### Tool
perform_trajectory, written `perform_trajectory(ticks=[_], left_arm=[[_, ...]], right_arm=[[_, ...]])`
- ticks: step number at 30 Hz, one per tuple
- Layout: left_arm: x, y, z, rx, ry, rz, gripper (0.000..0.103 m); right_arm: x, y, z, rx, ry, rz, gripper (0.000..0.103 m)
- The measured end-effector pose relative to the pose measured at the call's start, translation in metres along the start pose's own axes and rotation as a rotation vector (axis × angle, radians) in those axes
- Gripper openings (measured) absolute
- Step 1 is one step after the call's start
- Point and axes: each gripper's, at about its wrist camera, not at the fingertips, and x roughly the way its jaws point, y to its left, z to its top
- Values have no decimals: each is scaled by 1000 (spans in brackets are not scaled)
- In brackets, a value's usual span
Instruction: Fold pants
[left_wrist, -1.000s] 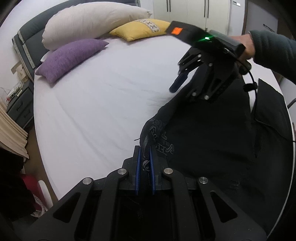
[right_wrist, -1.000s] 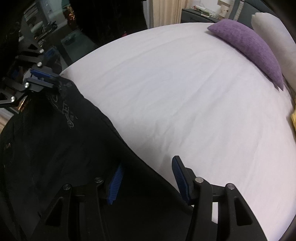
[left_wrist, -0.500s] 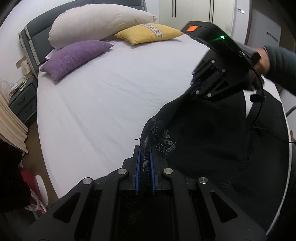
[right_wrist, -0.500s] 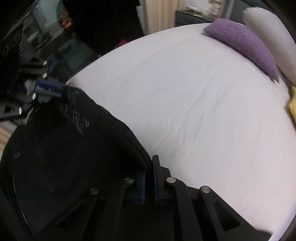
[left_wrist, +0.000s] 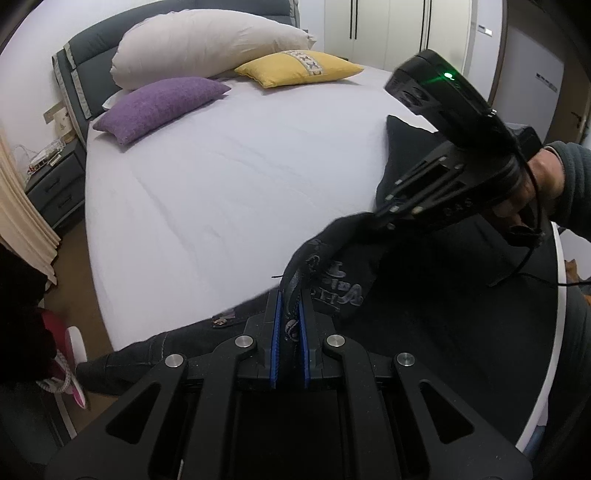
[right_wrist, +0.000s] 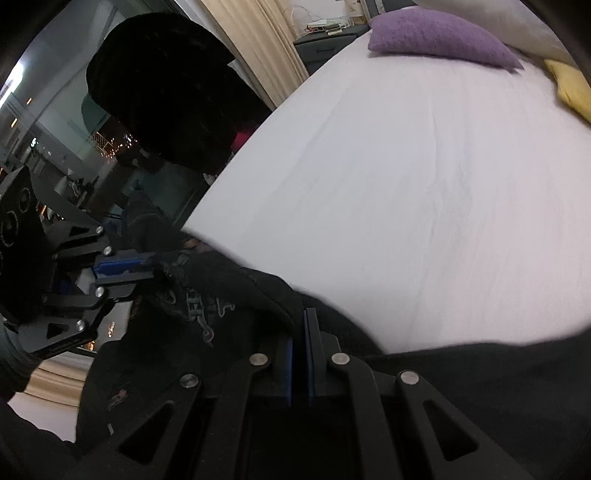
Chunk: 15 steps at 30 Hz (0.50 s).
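Note:
The black pants (left_wrist: 424, 295) with pale lettering hang lifted above the white bed (left_wrist: 221, 192). My left gripper (left_wrist: 289, 306) is shut on one edge of the pants. My right gripper (right_wrist: 300, 332) is shut on the same edge farther along, and it shows in the left wrist view (left_wrist: 384, 218) up and to the right. The pants (right_wrist: 207, 295) stretch between the two grippers; the left gripper (right_wrist: 147, 269) shows at the left of the right wrist view. A lower part of the pants (left_wrist: 155, 350) drapes at the bed's near edge.
A purple pillow (left_wrist: 162, 103), a white pillow (left_wrist: 210, 40) and a yellow pillow (left_wrist: 299, 66) lie at the headboard. A dark nightstand (left_wrist: 55, 188) and beige curtain (left_wrist: 22, 221) stand left of the bed. White wardrobes (left_wrist: 391, 33) are at the back.
My right gripper closed on the pants' edge. Both grippers then lifted the edge up off the bed, so the cloth now hangs between them.

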Motion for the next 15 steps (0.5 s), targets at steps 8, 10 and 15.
perform_trajectory(ticks=[8, 10, 15], left_arm=[[-42, -63, -51, 73, -16, 3, 7], [-50, -77, -65, 73, -13, -18, 8], [-60, -112, -95, 92, 22, -40, 8]], right_arm=[[-16, 16, -15, 5, 30, -8, 5], [-19, 25, -20, -32, 36, -36, 5], [-21, 37, -47, -90, 67, -96, 5]])
